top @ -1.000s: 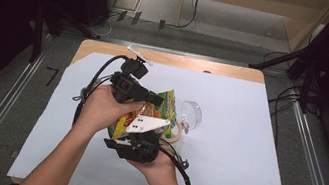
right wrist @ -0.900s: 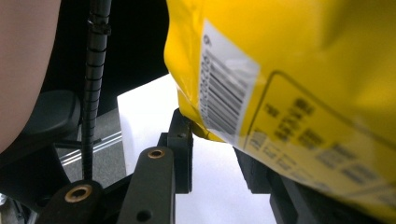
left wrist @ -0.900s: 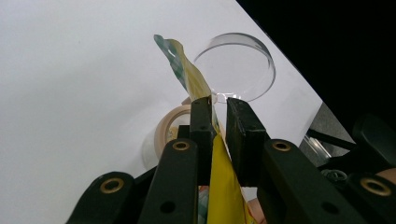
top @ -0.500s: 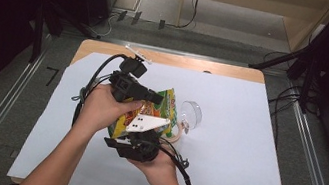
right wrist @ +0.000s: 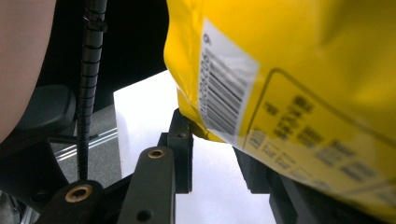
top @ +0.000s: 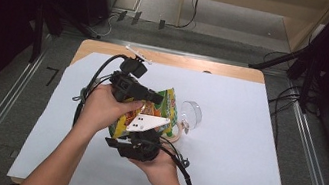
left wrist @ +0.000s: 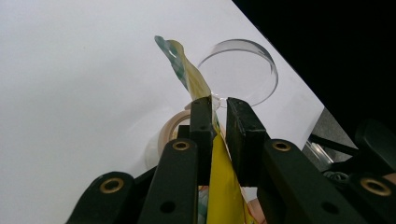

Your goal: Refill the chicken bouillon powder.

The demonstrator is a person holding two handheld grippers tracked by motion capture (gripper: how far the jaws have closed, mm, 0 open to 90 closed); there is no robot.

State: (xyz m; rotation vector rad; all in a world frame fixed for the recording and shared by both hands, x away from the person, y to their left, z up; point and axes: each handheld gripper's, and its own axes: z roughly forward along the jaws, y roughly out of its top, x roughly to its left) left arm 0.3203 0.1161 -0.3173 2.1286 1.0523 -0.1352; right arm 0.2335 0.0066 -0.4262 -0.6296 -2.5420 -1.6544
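Left claw (top: 152, 95): held in the person's left hand (top: 106, 108) above the middle of the tabletop (top: 244, 151), which is covered by a white sheet. In the left gripper view the two jaws stand nearly together and are clamped on the thin top edge of a snack bag (left wrist: 219, 186); a twisted strip of the bag's seal rises past the jaw tips.

Right claw (top: 142, 137): held in the right hand (top: 160, 165), below and just on the near side of the bag (top: 165, 105). In the right gripper view the yellow back of the bag (right wrist: 303, 70), with its barcode label (right wrist: 224, 88), hangs over the jaws. A lower corner of the bag sits at the inner face of the left-hand jaw; the other jaw is largely hidden behind the bag. The jaws stand partly apart with a gap visible between them; they appear to pinch the bag's bottom edge, but contact on both sides cannot be confirmed from this angle.

Bag: suspended between the two claws, off the sheet, roughly upright with the printed green and orange face towards the far side.

Other items: a clear round dish (top: 191, 112) lies on the sheet just to the right of the bag. A tape roll (left wrist: 170, 133) lies beside the dish.
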